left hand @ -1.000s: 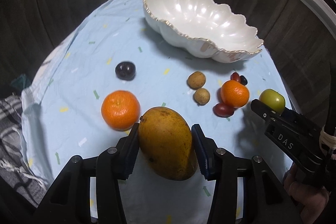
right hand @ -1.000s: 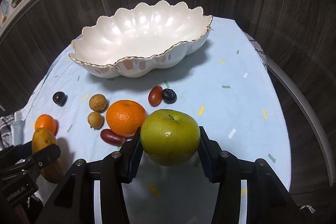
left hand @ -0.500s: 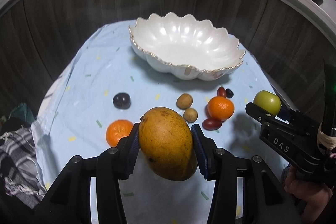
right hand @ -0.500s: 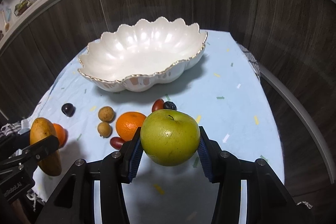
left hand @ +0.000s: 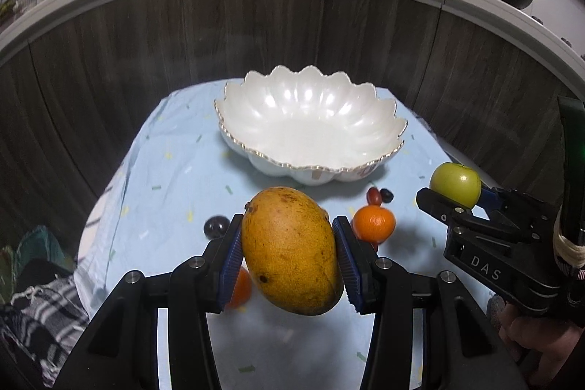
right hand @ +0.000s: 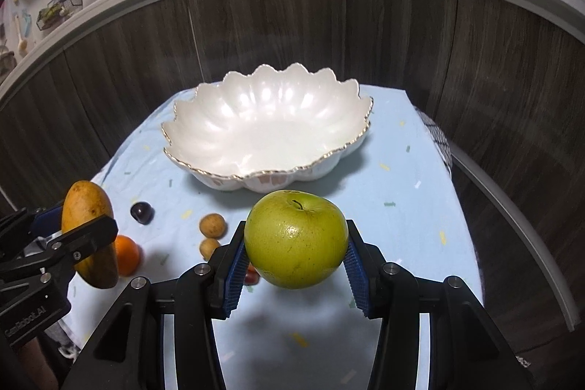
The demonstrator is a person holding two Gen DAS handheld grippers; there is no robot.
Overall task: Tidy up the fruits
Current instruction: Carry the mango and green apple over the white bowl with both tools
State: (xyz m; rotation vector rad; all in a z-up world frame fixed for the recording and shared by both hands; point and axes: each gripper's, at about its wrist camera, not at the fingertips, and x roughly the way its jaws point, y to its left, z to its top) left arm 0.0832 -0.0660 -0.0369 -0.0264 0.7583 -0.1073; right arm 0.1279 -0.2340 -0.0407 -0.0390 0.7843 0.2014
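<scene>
My left gripper (left hand: 289, 254) is shut on a yellow-orange mango (left hand: 290, 249) and holds it above the table. My right gripper (right hand: 296, 256) is shut on a green apple (right hand: 296, 238), also lifted. Each gripper shows in the other view: the apple (left hand: 455, 183) at right, the mango (right hand: 89, 233) at left. A white scalloped bowl with a gold rim (left hand: 310, 125) (right hand: 267, 125) stands empty at the back of the light blue tablecloth (left hand: 164, 178). Two oranges (left hand: 373, 223) (right hand: 126, 254), a dark plum (right hand: 142, 212) and two small brown fruits (right hand: 211, 225) lie on the cloth.
Small red and dark fruits (left hand: 380, 195) lie in front of the bowl. A dark wood panel wall (left hand: 109, 61) curves behind the table, with a kitchen counter above. A striped cloth (left hand: 40, 313) hangs at the left edge.
Both grippers have risen and drawn back with their fruits. The table and bowl now look smaller and lower, and the kitchen counter has come into view.
</scene>
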